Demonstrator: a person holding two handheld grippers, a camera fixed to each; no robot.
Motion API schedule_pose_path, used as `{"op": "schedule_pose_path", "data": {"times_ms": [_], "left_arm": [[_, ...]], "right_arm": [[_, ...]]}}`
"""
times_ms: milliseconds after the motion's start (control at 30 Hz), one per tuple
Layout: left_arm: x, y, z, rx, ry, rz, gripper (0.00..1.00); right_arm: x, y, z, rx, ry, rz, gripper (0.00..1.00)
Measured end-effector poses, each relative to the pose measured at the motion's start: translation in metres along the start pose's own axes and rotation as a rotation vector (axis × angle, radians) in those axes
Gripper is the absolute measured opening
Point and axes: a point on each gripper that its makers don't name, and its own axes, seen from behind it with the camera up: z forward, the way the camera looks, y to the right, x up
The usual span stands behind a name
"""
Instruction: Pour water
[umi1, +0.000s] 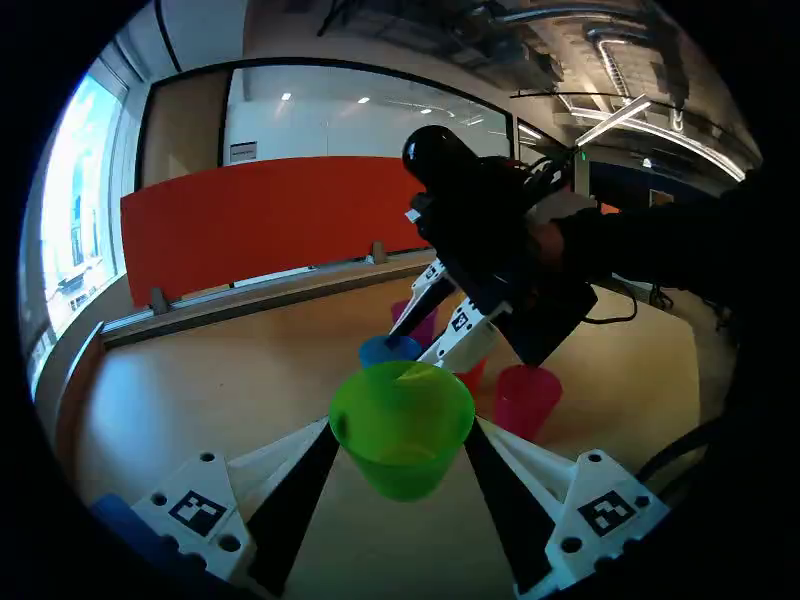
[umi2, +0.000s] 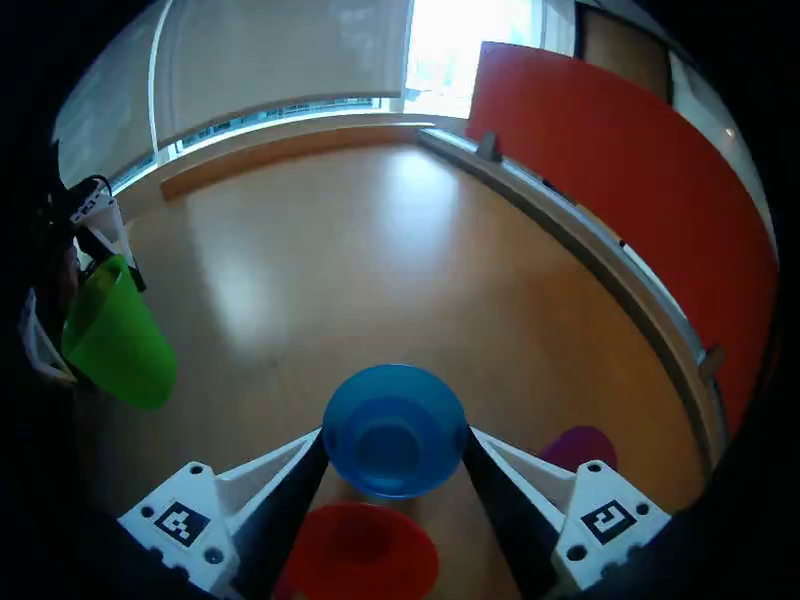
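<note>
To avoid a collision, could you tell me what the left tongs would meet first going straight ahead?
Probably the blue cup held in the right tongs, just beyond the green cup the left tongs hold; depth is unclear.

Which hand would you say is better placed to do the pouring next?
Probably the left. The left gripper holds the green cup in its jaws, lifted and tilted in the right gripper view, near the blue cup that the right gripper holds by the red cup.
</note>
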Motion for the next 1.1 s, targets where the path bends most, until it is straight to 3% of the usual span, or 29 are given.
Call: {"op": "schedule_pose_path", "data": {"times_ms": [367, 567, 867, 1100], "left_arm": [[-0.001, -0.001, 0.0, 0.005, 0.002, -0.007, 0.86], [0.004, 0.0, -0.003, 0.01, 0.01, 0.0, 0.86], [0.016, 0.009, -0.009, 0.007, 0.033, 0.02, 0.86], [0.03, 0.023, -0.015, -0.006, 0.055, 0.049, 0.86]], "right_arm": [[0.0, -0.003, -0.001, 0.006, 0.046, 0.04, 0.93], [0.012, -0.004, -0.015, -0.008, 0.118, 0.051, 0.93], [0.042, -0.009, -0.061, -0.055, 0.284, 0.062, 0.92], [0.054, -0.021, -0.106, -0.104, 0.405, 0.081, 0.92]]}}
